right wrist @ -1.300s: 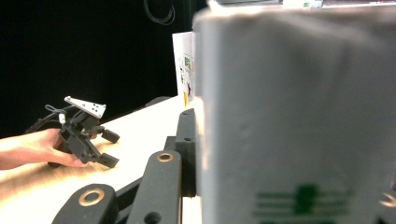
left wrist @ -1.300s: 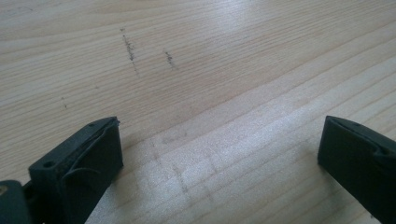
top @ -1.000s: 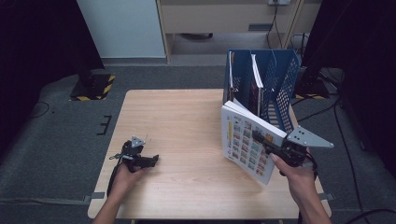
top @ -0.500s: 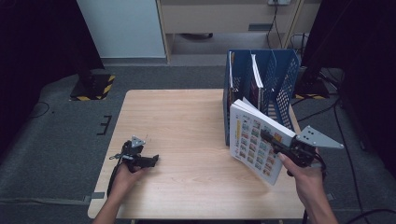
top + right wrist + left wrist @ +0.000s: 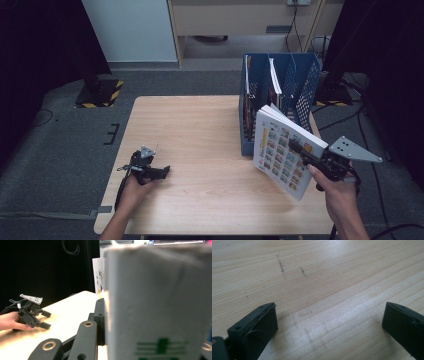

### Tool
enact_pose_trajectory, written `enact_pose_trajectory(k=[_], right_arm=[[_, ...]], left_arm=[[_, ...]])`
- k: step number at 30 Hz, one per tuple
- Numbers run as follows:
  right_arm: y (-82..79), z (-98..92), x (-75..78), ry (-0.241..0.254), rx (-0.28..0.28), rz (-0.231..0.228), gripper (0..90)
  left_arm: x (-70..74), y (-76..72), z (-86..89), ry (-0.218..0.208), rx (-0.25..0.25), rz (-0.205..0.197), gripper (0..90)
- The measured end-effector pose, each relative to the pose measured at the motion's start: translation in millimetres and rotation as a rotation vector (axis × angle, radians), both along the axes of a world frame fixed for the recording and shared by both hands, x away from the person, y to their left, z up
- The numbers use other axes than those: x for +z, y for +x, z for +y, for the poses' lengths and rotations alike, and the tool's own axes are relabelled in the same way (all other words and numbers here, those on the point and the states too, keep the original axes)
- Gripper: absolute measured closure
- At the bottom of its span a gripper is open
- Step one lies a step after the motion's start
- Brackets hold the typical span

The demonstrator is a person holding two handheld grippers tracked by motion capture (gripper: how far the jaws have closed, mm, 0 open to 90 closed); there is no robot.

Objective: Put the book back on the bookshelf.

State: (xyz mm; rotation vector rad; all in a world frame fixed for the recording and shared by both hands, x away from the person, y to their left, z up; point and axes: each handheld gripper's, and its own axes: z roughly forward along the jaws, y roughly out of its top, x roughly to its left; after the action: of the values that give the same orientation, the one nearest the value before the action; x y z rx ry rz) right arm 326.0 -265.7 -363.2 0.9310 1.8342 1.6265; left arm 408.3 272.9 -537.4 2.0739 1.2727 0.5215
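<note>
Since a second ago, the white book with a grid of coloured pictures (image 5: pixel 281 150) has been drawn rightward, away from the blue mesh file rack (image 5: pixel 280 95), clamped in the right gripper (image 5: pixel 300 150). The left gripper (image 5: pixel 162 172) is kept spread wide on the light wooden table (image 5: pixel 200 130). No writing can be read.

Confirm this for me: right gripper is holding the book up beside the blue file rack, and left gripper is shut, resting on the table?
Not quite: the left gripper is open, its jaws wide apart over the bare table in the left gripper view. The rest holds: right gripper, book, blue file rack.
</note>
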Motion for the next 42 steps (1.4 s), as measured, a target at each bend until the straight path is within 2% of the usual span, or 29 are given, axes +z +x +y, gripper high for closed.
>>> enact_pose_trajectory(k=[7, 12, 13, 21, 25, 42], right_arm=[[-4.5, -1.3, 12.0, -0.001, 0.001, -0.008, 73.8], [-7.7, -0.6, 25.0, 0.011, 0.009, -0.013, 73.8], [-8.4, -0.7, 31.3, 0.016, 0.011, -0.011, 73.8], [-7.3, 0.0, 47.9, 0.021, 0.000, -0.018, 73.8], [-2.6, 0.5, 55.6, 0.008, -0.013, -0.020, 73.8], [0.3, -12.2, 63.8, 0.001, -0.070, -0.021, 73.8]], left_arm=[[-0.1, 0.1, -0.3, -0.001, 0.002, -0.001, 0.0], [-0.1, 0.1, -0.4, -0.001, 0.004, -0.001, 0.0], [-0.1, 0.1, -0.4, -0.001, 0.004, -0.001, 0.0], [-0.1, 0.2, -0.6, -0.001, 0.005, -0.001, 0.0], [-0.1, 0.3, -0.7, 0.000, 0.005, -0.001, 0.0], [0.0, 0.4, -1.3, 0.000, 0.010, 0.000, 0.0]])
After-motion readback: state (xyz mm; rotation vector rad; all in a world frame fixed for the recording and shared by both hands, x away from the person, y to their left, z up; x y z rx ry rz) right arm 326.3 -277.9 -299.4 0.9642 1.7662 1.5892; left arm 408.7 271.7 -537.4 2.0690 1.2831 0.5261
